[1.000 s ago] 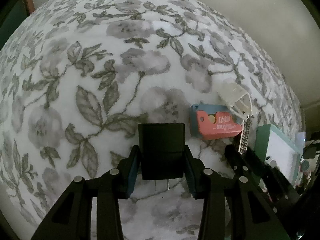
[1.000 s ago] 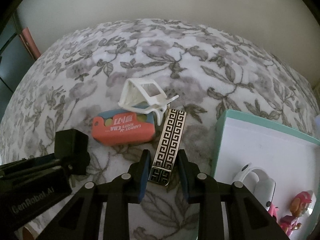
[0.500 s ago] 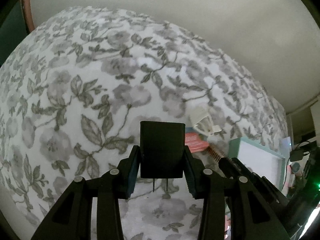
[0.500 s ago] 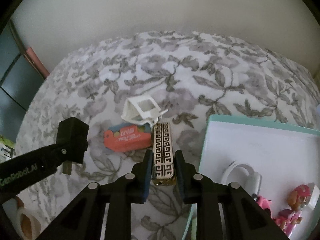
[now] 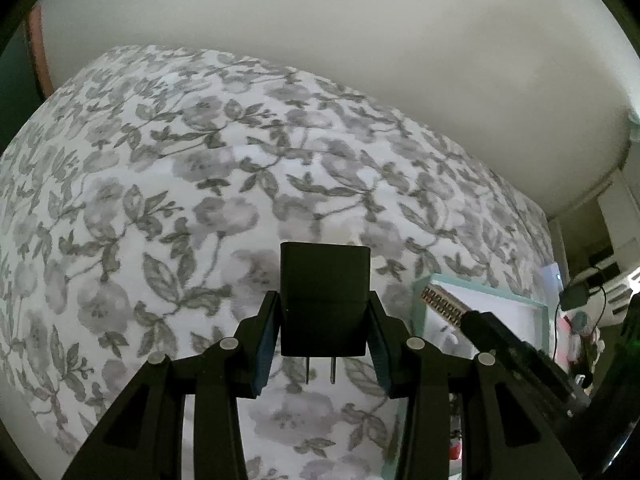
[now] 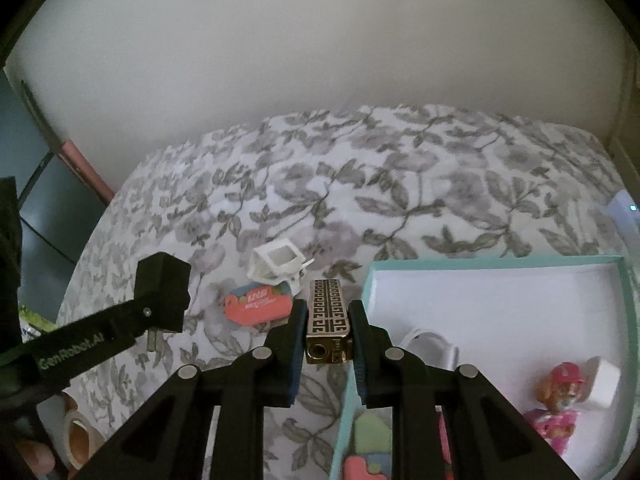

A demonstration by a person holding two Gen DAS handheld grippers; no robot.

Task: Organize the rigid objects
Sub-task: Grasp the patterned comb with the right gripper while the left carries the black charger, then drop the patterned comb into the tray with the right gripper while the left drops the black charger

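Observation:
My left gripper (image 5: 325, 332) is shut on a black plug adapter (image 5: 325, 296), prongs down, held above the floral cloth. It also shows in the right wrist view (image 6: 162, 292). My right gripper (image 6: 328, 330) is shut on a gold lighter with a black-and-white key pattern (image 6: 328, 316), held in the air by the left edge of the teal box (image 6: 496, 261). The lighter's tip also shows in the left wrist view (image 5: 440, 304). A red-and-blue flat case (image 6: 258, 304) and a white plastic clip (image 6: 276, 266) lie on the cloth.
The teal box holds a pink toy figure (image 6: 560, 400), a white cube (image 6: 604, 388), a white looped item (image 6: 432, 344) and coloured foam pieces (image 6: 368, 448). A tape roll (image 6: 80, 436) sits at the lower left. A wall runs behind the table.
Both grippers have risen with their objects. The lighter has moved up and toward the box's left edge. The adapter has lifted higher above the cloth and shifted right.

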